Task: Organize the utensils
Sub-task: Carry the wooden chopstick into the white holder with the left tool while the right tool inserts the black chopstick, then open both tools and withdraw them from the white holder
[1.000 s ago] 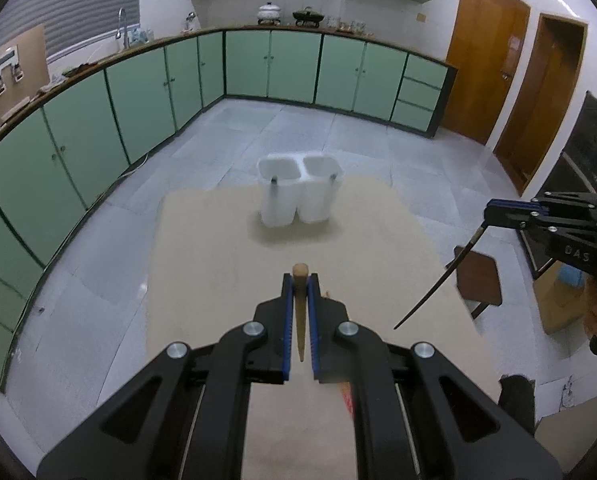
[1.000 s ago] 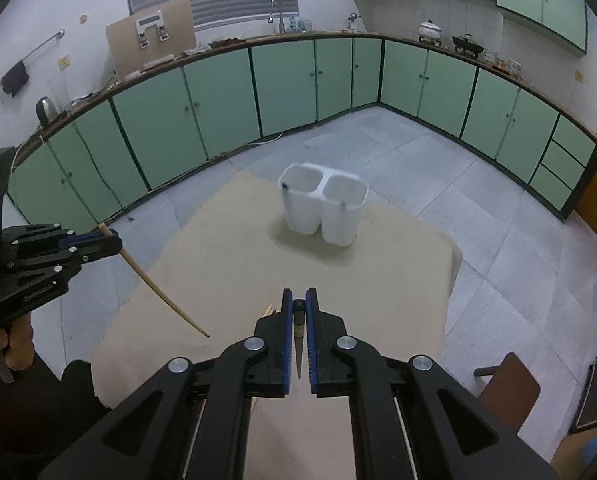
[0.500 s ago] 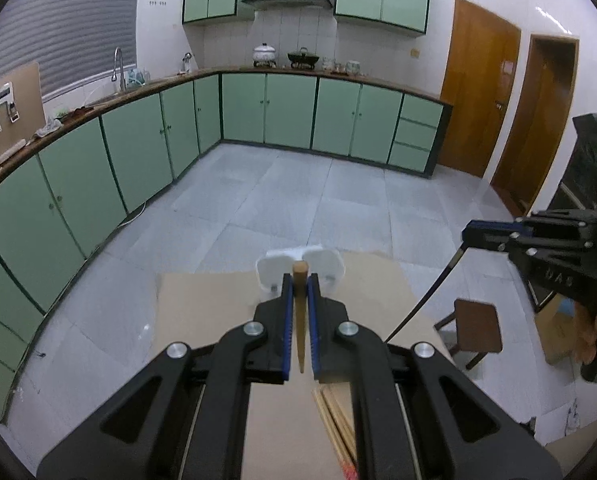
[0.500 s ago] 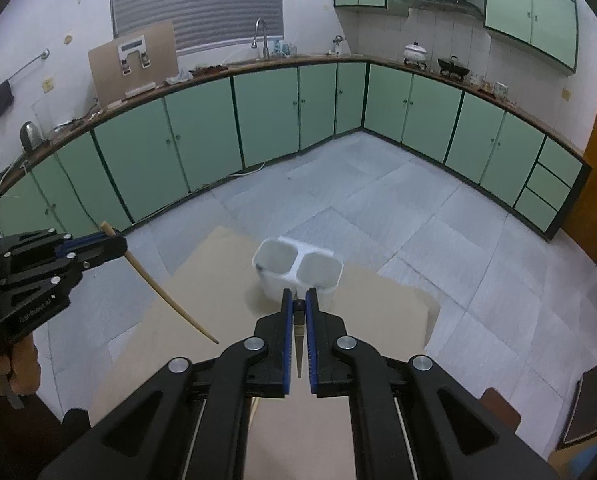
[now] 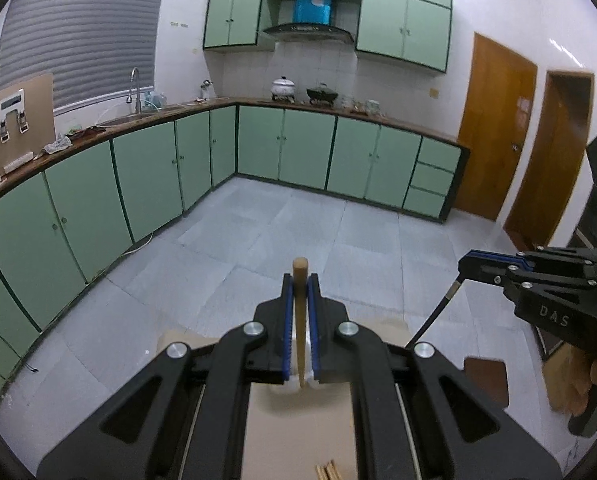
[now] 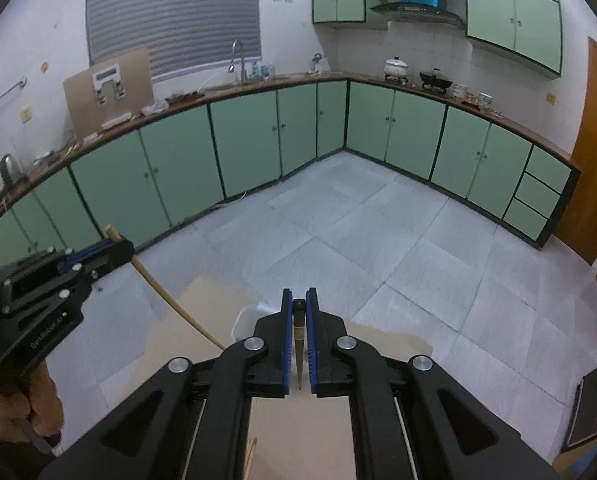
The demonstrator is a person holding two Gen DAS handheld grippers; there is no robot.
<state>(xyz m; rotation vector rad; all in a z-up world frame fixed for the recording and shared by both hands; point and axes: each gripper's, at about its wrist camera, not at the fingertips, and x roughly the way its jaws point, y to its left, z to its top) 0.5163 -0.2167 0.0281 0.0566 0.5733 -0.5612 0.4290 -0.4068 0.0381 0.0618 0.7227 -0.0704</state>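
Left gripper point(image 5: 299, 320) clenched on my wooden chopstick point(image 5: 300, 320), axis pointing down | right gripper point(image 6: 299, 332) grips dark chopstick point(image 6: 298, 344) | white holder point(image 6: 244, 322) below-ahead, mostly hidden.

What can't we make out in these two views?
- Holder: right view shows only a white rim corner; the right gripper hides the rest, so contents are unknown.
- Light chopstick tip: left view, behind the left gripper.
- Dark chopstick tip: hidden likewise.

Matt tan wooden chopstick point(image 5: 299, 320); dark glossy chopstick point(image 6: 298, 344); matt black plastic left hand-held gripper point(image 5: 299, 330) with ribbed blue pads point(image 5: 285, 328); smooth beige counter point(image 5: 298, 432).
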